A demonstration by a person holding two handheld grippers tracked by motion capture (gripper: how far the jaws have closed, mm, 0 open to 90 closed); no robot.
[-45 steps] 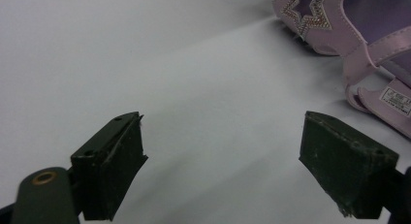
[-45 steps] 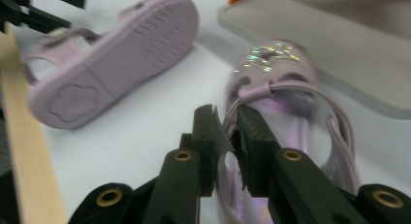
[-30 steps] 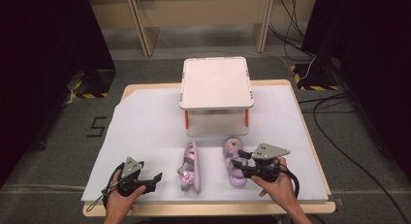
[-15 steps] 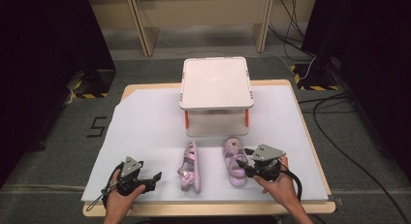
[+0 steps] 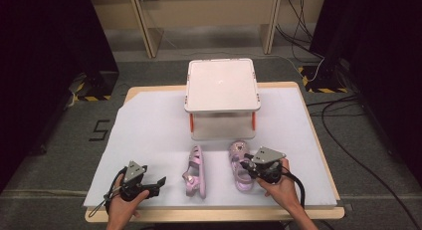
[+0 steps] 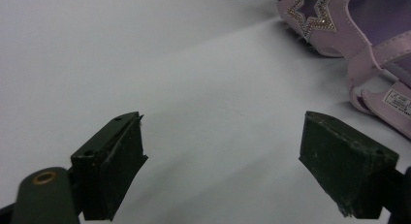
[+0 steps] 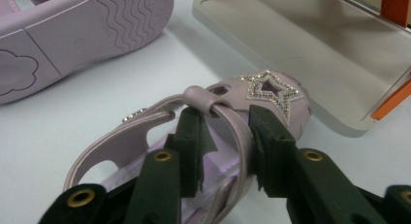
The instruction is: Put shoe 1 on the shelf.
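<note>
Two pink child's sandals lie on the white sheet in front of the box. The left sandal (image 5: 195,172) (image 6: 349,35) (image 7: 87,25) rests on its side, its wavy sole facing my right gripper. The right sandal (image 5: 238,151) (image 7: 269,90) stands upright, with a glittery star on its toe. My right gripper (image 5: 247,169) (image 7: 225,136) is shut on that sandal's middle strap, one jaw on each side of it. My left gripper (image 5: 160,182) (image 6: 223,170) rests near the front left with its jaws wide open and nothing between them; the left sandal lies a short way beyond its fingertips.
A white lidded box (image 5: 221,85) (image 7: 310,44) with orange latches stands at the back middle, just behind the sandals. A white sheet covers the wooden table (image 5: 308,212). Cables run across the floor to the right of the table.
My right gripper has slid a little left onto the right sandal and its jaws now clasp the strap. The left gripper and the left sandal have stayed put.
</note>
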